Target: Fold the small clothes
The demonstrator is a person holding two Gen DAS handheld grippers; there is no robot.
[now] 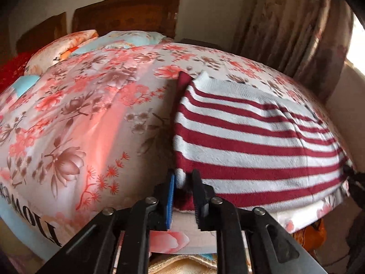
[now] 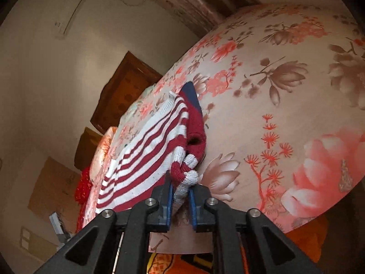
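Note:
A small red-and-white striped knit sweater (image 1: 251,137) lies on the floral bedsheet (image 1: 91,114). My left gripper (image 1: 183,182) is shut on the sweater's near left corner at the bed's front edge. In the right wrist view the same sweater (image 2: 146,150) lies tilted across the bed, with a dark red sleeve and a navy part folded along its far side. My right gripper (image 2: 180,191) is shut on a bunched striped corner of it. The right gripper's black tip (image 1: 352,178) shows at the sweater's right corner in the left wrist view.
Pillows (image 1: 68,45) and a wooden headboard (image 1: 125,13) stand at the far end of the bed. Curtains (image 1: 296,34) hang to the right. A red fuzzy cloth (image 2: 83,185) lies beside the bed. Orange fabric (image 2: 308,235) shows under the bed's edge.

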